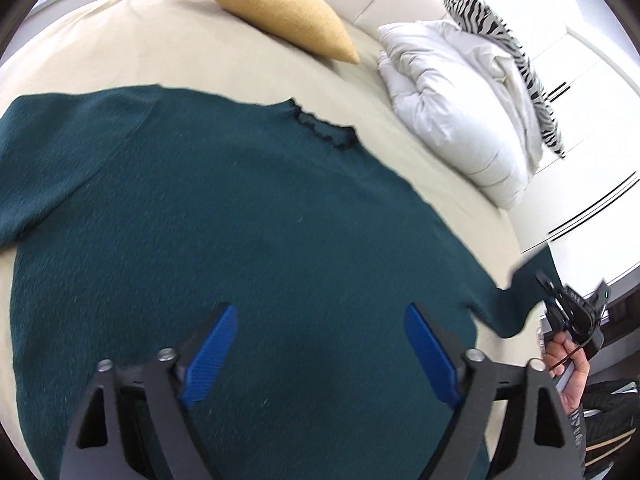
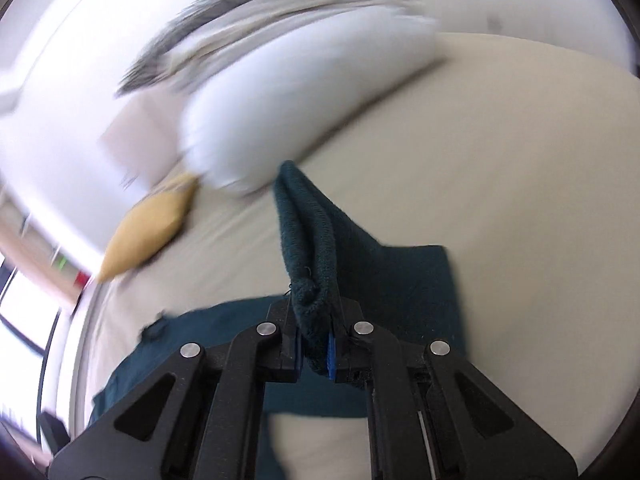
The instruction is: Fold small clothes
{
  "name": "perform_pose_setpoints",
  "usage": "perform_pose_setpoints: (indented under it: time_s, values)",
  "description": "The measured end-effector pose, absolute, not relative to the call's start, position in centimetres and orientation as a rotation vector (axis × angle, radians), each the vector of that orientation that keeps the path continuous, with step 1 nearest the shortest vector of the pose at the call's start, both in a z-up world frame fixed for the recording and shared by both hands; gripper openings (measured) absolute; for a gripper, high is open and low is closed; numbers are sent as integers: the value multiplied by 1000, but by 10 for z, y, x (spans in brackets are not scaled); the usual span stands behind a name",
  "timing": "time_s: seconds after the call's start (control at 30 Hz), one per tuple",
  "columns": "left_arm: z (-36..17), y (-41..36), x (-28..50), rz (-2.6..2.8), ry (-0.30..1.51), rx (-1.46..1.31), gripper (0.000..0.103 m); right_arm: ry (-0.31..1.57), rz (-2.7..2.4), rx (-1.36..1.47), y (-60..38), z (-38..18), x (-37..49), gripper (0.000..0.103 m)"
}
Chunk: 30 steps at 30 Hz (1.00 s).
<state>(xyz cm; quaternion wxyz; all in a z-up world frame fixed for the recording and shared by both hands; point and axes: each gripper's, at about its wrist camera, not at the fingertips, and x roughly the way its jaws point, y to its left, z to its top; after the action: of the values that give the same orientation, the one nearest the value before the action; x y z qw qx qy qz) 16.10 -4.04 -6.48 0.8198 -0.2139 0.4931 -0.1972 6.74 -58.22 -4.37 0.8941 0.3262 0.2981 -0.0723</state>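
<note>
**Inspector:** Where is the garment?

**Assessor:** The teal sweater (image 1: 240, 220) lies flat on the bed (image 1: 120, 52), collar far. The right gripper (image 2: 316, 344) has its jaws pinched on the right sleeve (image 2: 308, 248), lifted. The left gripper (image 1: 320, 352) hovers above the body, jaws spread, empty.

**Inspector:** Advice?

**Assessor:** Carry the sleeve across squarely; pin the body if it drags.
</note>
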Motion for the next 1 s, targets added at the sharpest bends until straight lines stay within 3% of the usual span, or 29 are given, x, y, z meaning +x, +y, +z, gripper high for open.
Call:
perform_pose_setpoints:
  time_s: [0.17, 0.33, 0.37, 0.43, 0.47, 0.67, 0.77, 0.87, 0.93, 1.0]
  values:
    - [-60, -39, 181, -463, 1031, -512, 77, 703, 90, 544, -455, -47, 136, 7]
    - [-66, -45, 196, -521, 1056, -587, 77, 829, 139, 508, -377, -101, 170, 11]
    - [-68, -48, 198, -533, 1062, -595, 77, 843, 146, 493, -368, -111, 171, 17]
    - [-73, -56, 202, -549, 1080, -602, 77, 864, 186, 492, -358, -125, 170, 40]
    - [-75, -61, 203, -559, 1087, -603, 77, 860, 213, 518, -349, -129, 162, 57]
    - [-94, -95, 218, -573, 1147, -593, 76, 831, 233, 543, -352, -126, 110, 60]
    - [-98, -121, 227, -588, 1167, -544, 67, 816, 191, 650, -374, -131, 78, 60]
    - [-109, -147, 238, -555, 1213, -461, 48, 769, 154, 775, -402, -137, 54, 60]
    - [-113, -153, 245, -518, 1214, -433, 29, 749, 130, 825, -417, -142, 48, 60]
    - [-113, -153, 249, -499, 1217, -424, 19, 751, 111, 840, -426, -150, 44, 60]
